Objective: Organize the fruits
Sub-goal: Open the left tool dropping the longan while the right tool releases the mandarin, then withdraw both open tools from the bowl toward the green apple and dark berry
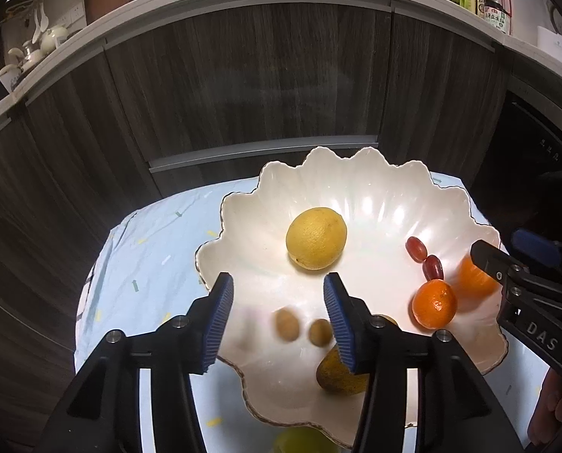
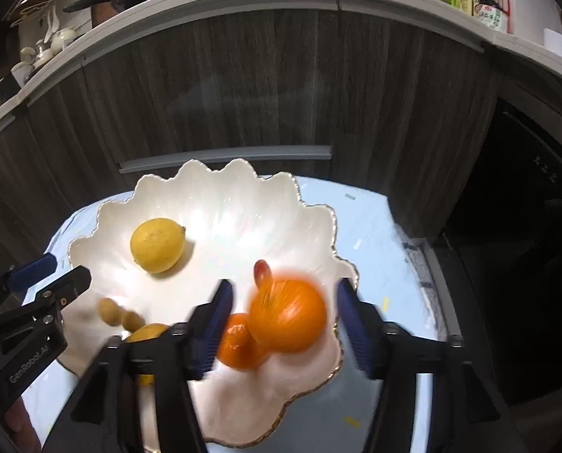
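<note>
A white scalloped bowl [image 1: 356,188] [image 2: 205,188] holds a lemon [image 1: 316,238], two red grapes [image 1: 417,249], a mandarin [image 1: 434,304] and a yellowish fruit [image 1: 337,373] partly hidden by a finger. My left gripper [image 1: 278,283] stands open over the bowl's near side. Two small brown fruits [image 1: 286,324], blurred, lie below its gap and touch neither pad. My right gripper [image 2: 284,288] is open over the bowl's right side. A blurred orange [image 2: 288,315] sits between its fingers, clear of both pads, beside the mandarin [image 2: 237,345].
The bowl rests on a round table under a light blue cloth [image 1: 148,256]. A green fruit [image 1: 300,439] lies outside the bowl at the near edge. Dark wood cabinets [image 1: 243,94] stand behind, under a counter with bottles [image 1: 496,3].
</note>
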{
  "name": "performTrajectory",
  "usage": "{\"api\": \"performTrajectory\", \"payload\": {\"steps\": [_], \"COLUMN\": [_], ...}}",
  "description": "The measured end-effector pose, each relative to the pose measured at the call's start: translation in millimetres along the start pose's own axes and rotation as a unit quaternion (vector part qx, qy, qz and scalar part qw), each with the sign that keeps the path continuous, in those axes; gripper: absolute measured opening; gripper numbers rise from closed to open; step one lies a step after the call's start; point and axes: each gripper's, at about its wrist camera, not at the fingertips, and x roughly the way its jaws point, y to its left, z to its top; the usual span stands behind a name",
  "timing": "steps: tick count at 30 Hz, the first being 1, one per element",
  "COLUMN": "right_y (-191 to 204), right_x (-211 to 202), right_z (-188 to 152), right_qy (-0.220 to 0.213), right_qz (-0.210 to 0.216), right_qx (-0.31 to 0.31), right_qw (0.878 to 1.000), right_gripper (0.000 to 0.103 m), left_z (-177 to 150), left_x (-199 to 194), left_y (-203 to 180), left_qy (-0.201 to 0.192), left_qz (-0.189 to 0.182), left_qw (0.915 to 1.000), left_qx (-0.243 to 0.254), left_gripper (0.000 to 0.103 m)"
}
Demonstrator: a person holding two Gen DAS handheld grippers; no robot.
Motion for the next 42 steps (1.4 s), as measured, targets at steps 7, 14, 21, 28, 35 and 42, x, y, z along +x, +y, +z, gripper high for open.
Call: {"api": "performTrajectory", "payload": {"steps": [7,14,21,28,35,42], "right_y": [0,2,2,5,8,15], "right_x": [-5,-13,-30,-47,-62,-76], "right_z": [2,1,0,-4,-12,-21], "right_qy": [-0.006,-0.009,-0.020,-0.027,-0.030,-0.032], "right_qz": [-0.004,-0.007,-0.007,-0.006,-0.007,-0.008], "right_qx": [-0.001,-0.001,0.002,0.003,0.005,0.002], "right_qw": [1.000,1.000,1.000,1.000,1.000,0.999], "right_gripper": [0.070,0.071,0.074,0.074,0.074,0.074], "left_z": [0,-2,-5,-10,-20,-31], "left_x": [-6,-17,-35,-52,-67,-81], "left_y": [1,2,4,5,6,11], "left_qy": [-0.007,-0.012,-0.020,-0.027,-0.032,-0.035], "left_qz": [0.008,0.013,0.015,0.014,0.013,0.013], "left_qw": [0.9999,0.9998,0.9997,0.9995,0.9994,0.9993], "left_qx": [-0.002,-0.004,-0.007,-0.006,-0.006,-0.005], "left_gripper": [0.066,0.074,0.077,0.077,0.077,0.077]}}
